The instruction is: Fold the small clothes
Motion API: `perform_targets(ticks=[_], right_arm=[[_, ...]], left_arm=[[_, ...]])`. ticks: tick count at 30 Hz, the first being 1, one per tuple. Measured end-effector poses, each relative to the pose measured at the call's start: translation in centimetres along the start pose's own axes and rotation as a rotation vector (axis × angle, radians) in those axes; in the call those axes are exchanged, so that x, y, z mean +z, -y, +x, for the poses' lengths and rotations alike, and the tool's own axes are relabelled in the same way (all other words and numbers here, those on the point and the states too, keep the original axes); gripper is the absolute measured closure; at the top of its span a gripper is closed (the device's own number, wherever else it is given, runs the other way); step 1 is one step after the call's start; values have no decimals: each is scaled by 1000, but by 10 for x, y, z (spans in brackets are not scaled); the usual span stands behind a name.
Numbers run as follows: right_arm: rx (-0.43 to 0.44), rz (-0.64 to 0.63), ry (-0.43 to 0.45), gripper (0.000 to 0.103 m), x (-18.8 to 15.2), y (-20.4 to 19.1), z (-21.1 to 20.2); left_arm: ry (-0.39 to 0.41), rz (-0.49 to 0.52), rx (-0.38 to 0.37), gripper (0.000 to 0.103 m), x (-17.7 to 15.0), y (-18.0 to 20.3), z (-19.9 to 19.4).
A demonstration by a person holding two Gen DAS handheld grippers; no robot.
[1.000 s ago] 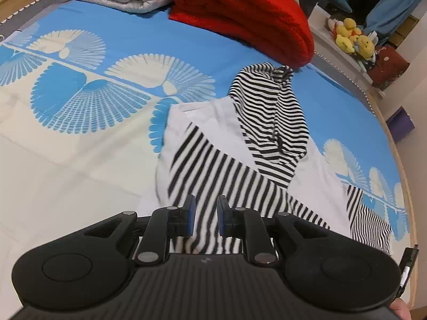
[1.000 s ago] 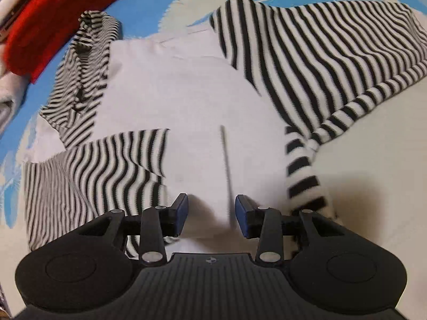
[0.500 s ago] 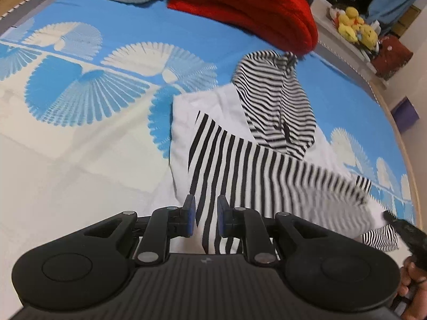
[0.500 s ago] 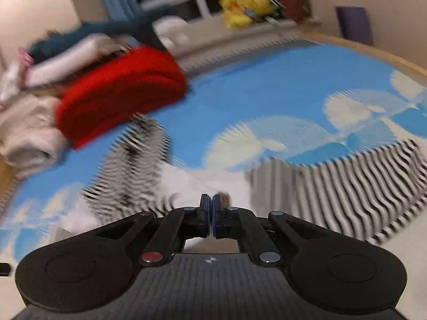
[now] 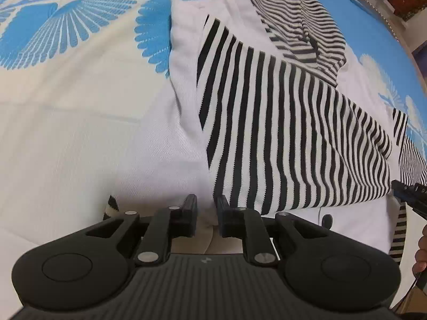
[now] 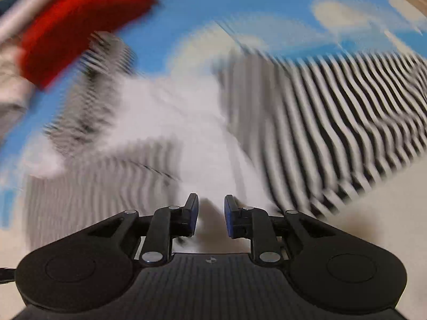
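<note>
A white hoodie (image 5: 165, 146) with black-and-white striped sleeves and hood lies flat on the bed. One striped sleeve (image 5: 293, 133) is folded across its body, below the striped hood (image 5: 301, 18). My left gripper (image 5: 206, 213) hovers low over the bottom hem, its jaws a narrow gap apart with nothing pinched. The right wrist view is blurred. There my right gripper (image 6: 210, 213) hangs over the white body (image 6: 186, 133), jaws opening, with cloth beneath them but not pressed. The other striped sleeve (image 6: 333, 120) spreads to the right. The right gripper's tip (image 5: 411, 200) shows at the left view's right edge.
The bedspread (image 5: 53, 40) is blue with cream fan shapes. A folded red blanket (image 6: 80, 26) and a pale folded blanket (image 6: 13, 98) lie beyond the hood. A person's hand (image 5: 421, 253) shows at the right edge. The bed's edge (image 5: 400, 32) runs along the upper right.
The striped sleeve was carried across the hoodie's body and laid there. My left gripper sank toward the hem. The right gripper shut, then parted its jaws, and its view swung.
</note>
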State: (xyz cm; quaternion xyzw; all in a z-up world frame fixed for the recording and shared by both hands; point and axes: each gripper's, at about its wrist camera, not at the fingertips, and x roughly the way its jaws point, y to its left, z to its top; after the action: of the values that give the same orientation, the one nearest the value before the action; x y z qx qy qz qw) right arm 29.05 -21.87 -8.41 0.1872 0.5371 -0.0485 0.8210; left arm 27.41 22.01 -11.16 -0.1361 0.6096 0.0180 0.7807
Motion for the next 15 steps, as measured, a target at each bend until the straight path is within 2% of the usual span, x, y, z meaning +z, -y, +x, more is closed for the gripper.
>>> perform_targets(ticks=[2, 4, 7, 9, 12, 14, 15], right_arm=[[43, 47, 28, 81, 4, 6, -7], [53, 36, 68, 81, 5, 7, -13], [20, 52, 21, 80, 3, 17, -10], [37, 92, 20, 80, 5, 22, -13], [32, 41, 95, 80, 7, 18, -38], [46, 14, 143, 80, 7, 19, -57], [66, 4, 166, 80, 8, 20, -68]], left_arm=[[19, -3, -6, 86, 1, 0, -6], [36, -4, -15, 85, 1, 1, -10], [-7, -1, 21, 84, -3, 2, 0], [-1, 7, 36, 84, -3, 7, -6], [74, 26, 25, 80, -4, 15, -29], [146, 62, 22, 67, -4, 26, -50], [182, 75, 17, 64, -5, 31, -60]])
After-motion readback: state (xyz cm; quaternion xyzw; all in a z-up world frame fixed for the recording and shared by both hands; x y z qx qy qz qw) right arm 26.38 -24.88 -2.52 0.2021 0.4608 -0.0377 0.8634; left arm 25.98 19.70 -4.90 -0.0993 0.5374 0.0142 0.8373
